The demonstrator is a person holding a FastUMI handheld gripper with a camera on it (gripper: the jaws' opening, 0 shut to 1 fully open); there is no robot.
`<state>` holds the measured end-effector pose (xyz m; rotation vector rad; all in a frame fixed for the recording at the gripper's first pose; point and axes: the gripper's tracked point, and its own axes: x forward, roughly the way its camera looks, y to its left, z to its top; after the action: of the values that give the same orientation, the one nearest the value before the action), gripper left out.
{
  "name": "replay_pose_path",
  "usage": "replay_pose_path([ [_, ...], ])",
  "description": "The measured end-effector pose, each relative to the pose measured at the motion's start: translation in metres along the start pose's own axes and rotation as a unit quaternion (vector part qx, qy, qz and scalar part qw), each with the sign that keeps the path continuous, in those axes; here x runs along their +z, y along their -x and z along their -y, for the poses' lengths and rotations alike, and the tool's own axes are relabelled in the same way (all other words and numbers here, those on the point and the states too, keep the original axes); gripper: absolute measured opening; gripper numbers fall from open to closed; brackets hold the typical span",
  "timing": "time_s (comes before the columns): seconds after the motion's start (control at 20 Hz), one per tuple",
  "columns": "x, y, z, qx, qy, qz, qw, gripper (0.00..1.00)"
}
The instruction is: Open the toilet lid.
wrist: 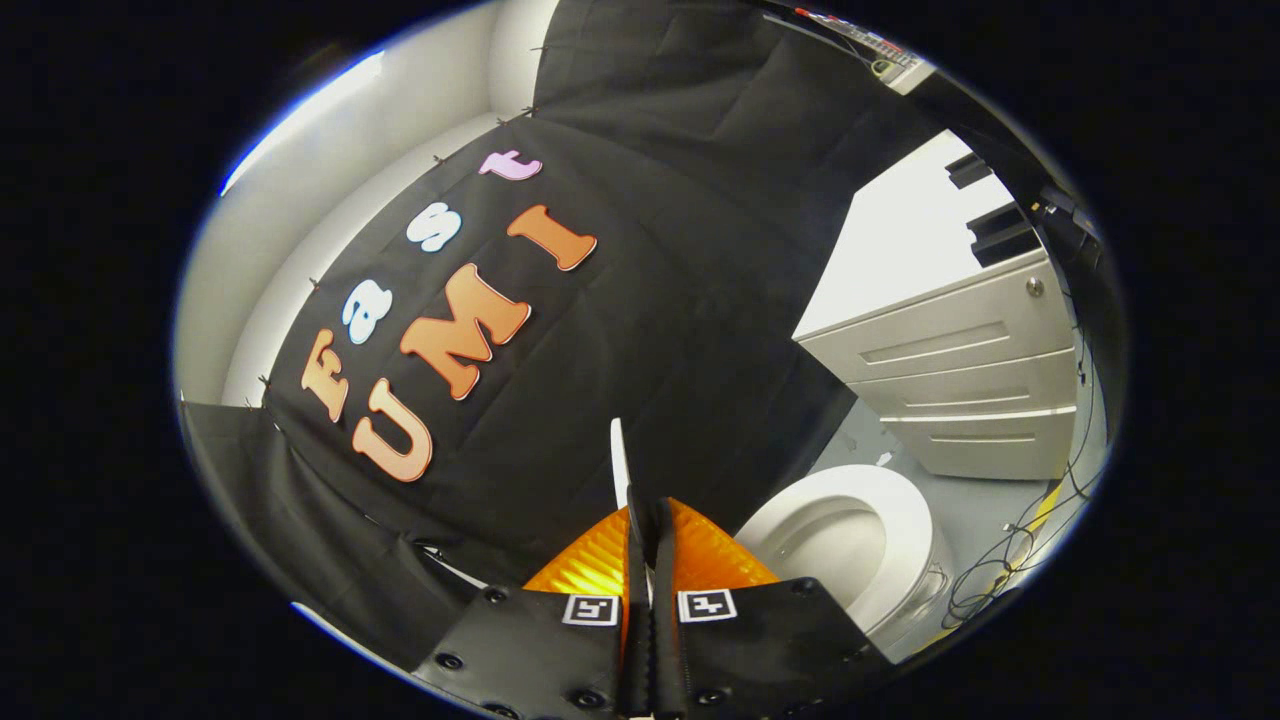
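Note:
The white toilet stands to the right of my fingers, its seat and open bowl in plain sight. The toilet lid is lifted off the seat and appears edge-on as a thin white strip rising from between my fingertips. My gripper is shut on that lid edge, the two fingers pressed close together with the lid held between them. The rest of the lid is hidden behind the fingers.
Behind the toilet stands a white drawer cabinet. Loose cables lie on the grey floor to the toilet's right. The booth's black cloth wall hangs close ahead, beyond the fingers.

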<state>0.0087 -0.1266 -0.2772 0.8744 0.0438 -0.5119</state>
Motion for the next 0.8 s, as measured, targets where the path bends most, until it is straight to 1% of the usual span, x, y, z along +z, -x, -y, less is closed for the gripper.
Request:
replay_pose_path([
  [0.25, -0.005, 0.002, -0.030, 0.003, 0.026, -0.006, 1.000, 0.08],
  [0.4, -0.008, 0.004, -0.048, 0.002, 0.061, -0.004, 0.998, 0.08],
  [0.5, -0.013, 0.005, -0.064, 0.009, 0.081, -0.006, 0.997, 0.08],
  [0.7, -0.019, 0.012, -0.091, 0.018, 0.091, -0.009, 0.996, 0.08],
  [0.8, -0.017, 0.010, -0.104, 0.020, 0.104, 0.005, 0.994, 0.08],
])
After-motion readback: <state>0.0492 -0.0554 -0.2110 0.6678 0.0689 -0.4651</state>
